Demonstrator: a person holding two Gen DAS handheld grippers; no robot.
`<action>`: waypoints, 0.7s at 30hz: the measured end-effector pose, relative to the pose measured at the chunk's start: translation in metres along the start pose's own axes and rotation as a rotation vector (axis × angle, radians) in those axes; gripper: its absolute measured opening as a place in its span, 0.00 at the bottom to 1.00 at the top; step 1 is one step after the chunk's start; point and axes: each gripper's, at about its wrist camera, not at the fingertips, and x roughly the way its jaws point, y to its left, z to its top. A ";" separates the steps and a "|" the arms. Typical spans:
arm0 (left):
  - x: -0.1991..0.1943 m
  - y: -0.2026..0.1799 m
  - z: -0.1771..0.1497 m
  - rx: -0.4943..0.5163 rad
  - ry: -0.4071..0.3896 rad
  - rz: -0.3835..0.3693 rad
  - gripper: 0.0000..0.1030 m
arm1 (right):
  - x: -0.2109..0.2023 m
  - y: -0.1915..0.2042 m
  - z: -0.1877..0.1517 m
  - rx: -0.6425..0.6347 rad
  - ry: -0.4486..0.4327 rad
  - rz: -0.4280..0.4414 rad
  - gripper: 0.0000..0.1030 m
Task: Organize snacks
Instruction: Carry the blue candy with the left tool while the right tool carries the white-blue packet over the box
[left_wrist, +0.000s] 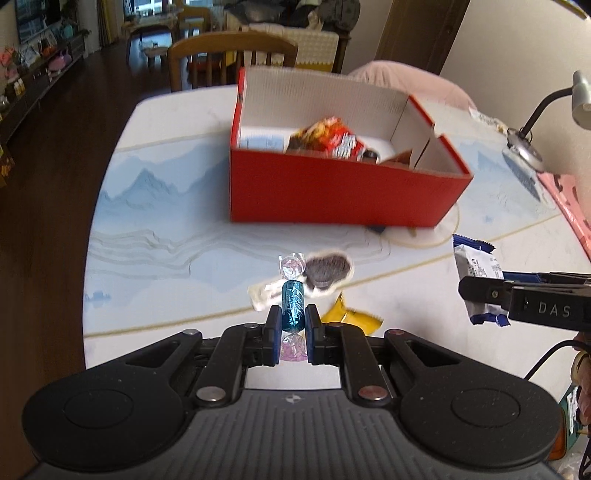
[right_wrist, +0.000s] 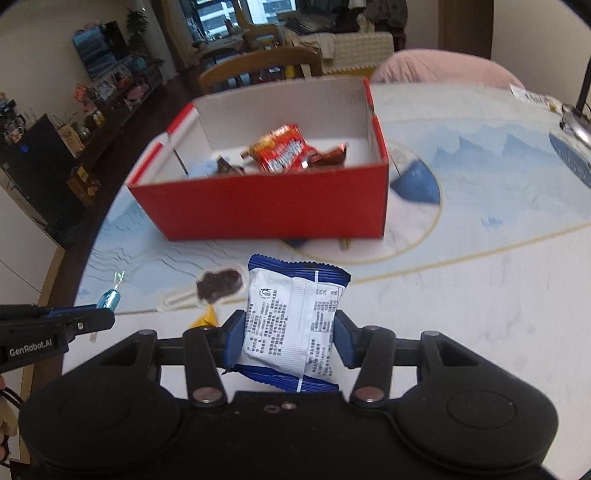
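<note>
The counter (left_wrist: 155, 206), covered with a pale cloth printed with blue mountains, stretches out ahead of and below both grippers. On it, straight ahead of each gripper and well beyond their fingertips, stands the red cardboard box (left_wrist: 332, 192), open at the top with white inner walls; several snack packets lie inside, among them a red and orange one (right_wrist: 282, 151). The right gripper (right_wrist: 290, 334) is partly open, its blue-padded fingers pressed on the two sides of a blue and white snack packet (right_wrist: 295, 325) that it holds clear of the counter, printed back facing up. The left gripper (left_wrist: 291, 321) is nearly fully closed, clamped on a small teal foil-wrapped candy (left_wrist: 293, 304) whose clear twisted ends stick out ahead of and behind the fingers. On the counter just beyond the left gripper's tips lies a dark chocolate-coloured treat on a stick in a clear wrapper (left_wrist: 325, 271), and close to the right of those tips lies a yellow wrapper (left_wrist: 351, 315). In the left wrist view the right gripper enters from the right edge with its packet.
</note>
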 end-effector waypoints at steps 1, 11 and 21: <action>-0.002 0.000 0.003 0.001 -0.009 0.001 0.12 | -0.002 0.000 0.004 -0.007 -0.008 -0.006 0.47; -0.014 -0.011 0.044 0.016 -0.076 0.013 0.12 | -0.008 -0.006 0.046 -0.043 -0.073 -0.001 0.47; -0.012 -0.025 0.089 0.053 -0.125 0.039 0.12 | -0.001 -0.012 0.094 -0.068 -0.117 0.019 0.47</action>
